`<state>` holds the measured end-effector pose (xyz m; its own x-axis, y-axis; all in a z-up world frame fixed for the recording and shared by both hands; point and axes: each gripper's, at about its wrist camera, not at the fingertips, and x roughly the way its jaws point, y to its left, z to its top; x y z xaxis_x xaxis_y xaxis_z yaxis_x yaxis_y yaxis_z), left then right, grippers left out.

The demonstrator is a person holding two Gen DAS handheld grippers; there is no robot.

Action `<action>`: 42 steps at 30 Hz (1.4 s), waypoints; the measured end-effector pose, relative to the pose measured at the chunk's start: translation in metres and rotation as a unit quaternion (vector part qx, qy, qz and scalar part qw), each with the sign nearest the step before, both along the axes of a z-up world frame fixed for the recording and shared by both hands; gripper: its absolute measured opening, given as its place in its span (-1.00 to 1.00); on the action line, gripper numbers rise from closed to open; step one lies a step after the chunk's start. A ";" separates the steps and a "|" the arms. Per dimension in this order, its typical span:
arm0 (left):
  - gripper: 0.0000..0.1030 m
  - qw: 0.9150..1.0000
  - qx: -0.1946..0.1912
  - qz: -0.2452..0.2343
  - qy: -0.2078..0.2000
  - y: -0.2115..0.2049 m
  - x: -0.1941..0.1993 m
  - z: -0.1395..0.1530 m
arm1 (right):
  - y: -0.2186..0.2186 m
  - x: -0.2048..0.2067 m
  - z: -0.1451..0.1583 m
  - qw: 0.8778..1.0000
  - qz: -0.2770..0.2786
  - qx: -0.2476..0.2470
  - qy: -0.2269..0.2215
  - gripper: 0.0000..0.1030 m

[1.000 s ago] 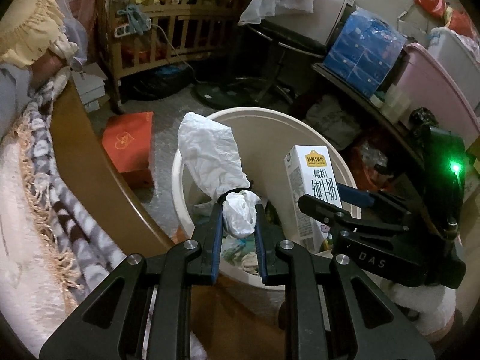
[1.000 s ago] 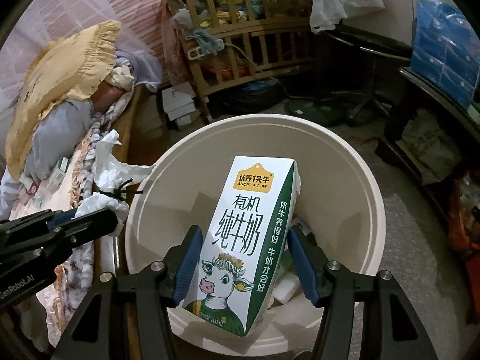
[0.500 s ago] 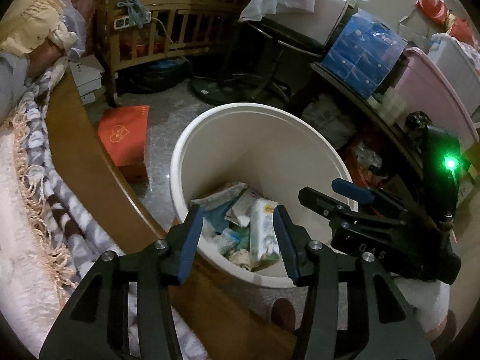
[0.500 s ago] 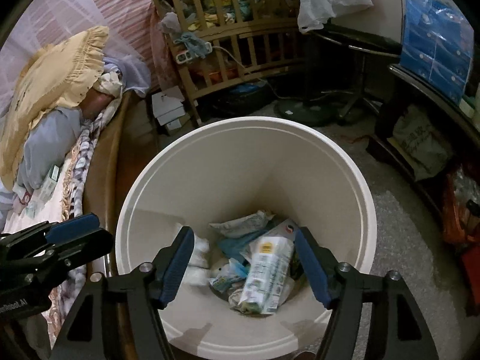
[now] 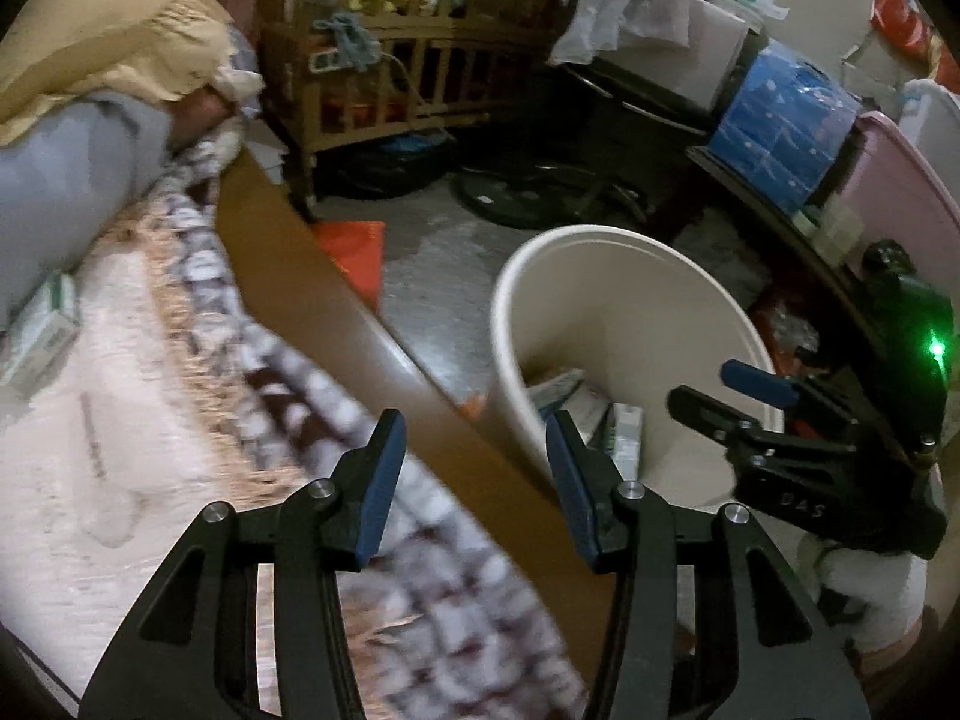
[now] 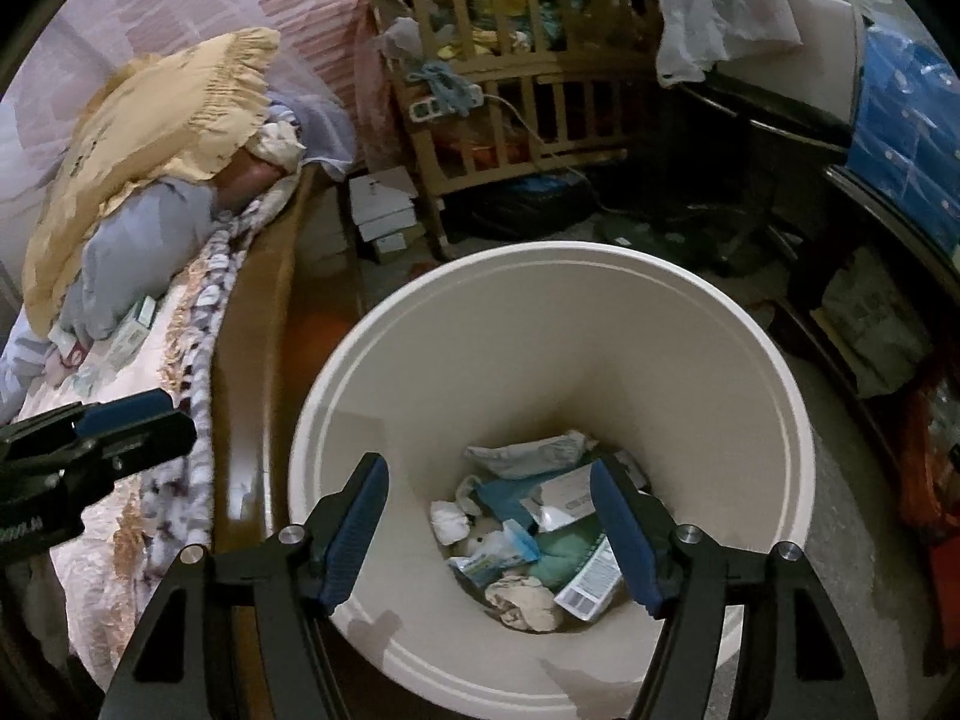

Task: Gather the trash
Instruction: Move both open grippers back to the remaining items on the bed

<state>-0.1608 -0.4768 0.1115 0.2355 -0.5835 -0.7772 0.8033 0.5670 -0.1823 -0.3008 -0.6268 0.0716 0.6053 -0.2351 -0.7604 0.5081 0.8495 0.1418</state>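
Left claw [image 5: 474, 480] stands wide, blue pads apart with nothing between them, poised over the brown wooden bed rail [image 5: 336, 324] in the lower middle of its frame. To the left, a fringed, checked blanket [image 5: 288, 396], blurred, lies on the bed. A small green-and-white box [image 5: 42, 330] sits at the far left edge; its print is too soft to read.

Right claw [image 6: 489, 531] is also wide and empty, hanging straight over the round cream plastic bin [image 6: 600, 324] that fills the centre of its frame. Smooth walls, a stepped rim. Down at the bottom lies the trash [image 6: 528, 534]: crumpled white tissue, teal and white wrappers, a flattened carton with a barcode showing at lower right. No brand legible on any of it.

From the left view the same bin [image 5: 630, 294] sits right of centre on the speckled grey floor, and the right claw [image 5: 738, 390] shows at the right edge, black body stamped "DAS", a green light glowing above it. In the right view, the left claw [image 6: 126, 420] pokes in at the left edge.

Upper left, a frilled yellow pillow [image 6: 150, 138]. Top centre, a slatted wooden crib [image 6: 528, 96] stuffed with cloth. Upper right, a blue plastic-wrapped pack [image 5: 780, 126]. A red flat box [image 5: 354, 252] lies on the floor beside the rail.
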 end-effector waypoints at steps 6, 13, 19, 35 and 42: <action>-0.09 0.999 0.002 0.035 -0.011 0.042 0.022 0.005 | 0.021 0.012 0.003 0.999 0.034 0.006 -0.014 0.35; -0.09 0.995 0.012 0.095 -0.016 0.108 0.059 0.004 | 0.066 0.037 0.011 0.994 0.106 0.013 -0.026 0.38; -0.09 0.987 0.014 0.157 -0.010 0.164 0.099 -0.001 | 0.108 0.072 0.011 0.985 0.171 0.016 -0.012 0.39; -0.09 0.954 0.004 0.298 -0.009 0.249 0.235 -0.019 | 0.198 0.192 0.014 0.965 0.262 0.018 -0.001 0.39; -0.09 0.944 0.021 0.328 -0.019 0.235 0.298 -0.044 | 0.200 0.211 0.004 0.961 0.274 0.017 0.009 0.39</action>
<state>0.1376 -0.2413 0.0678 0.5639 -0.2705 -0.7803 0.2813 0.9512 -0.1265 -0.0900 -0.4268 0.0761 0.6181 0.1411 -0.7734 -0.0121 0.9853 0.1701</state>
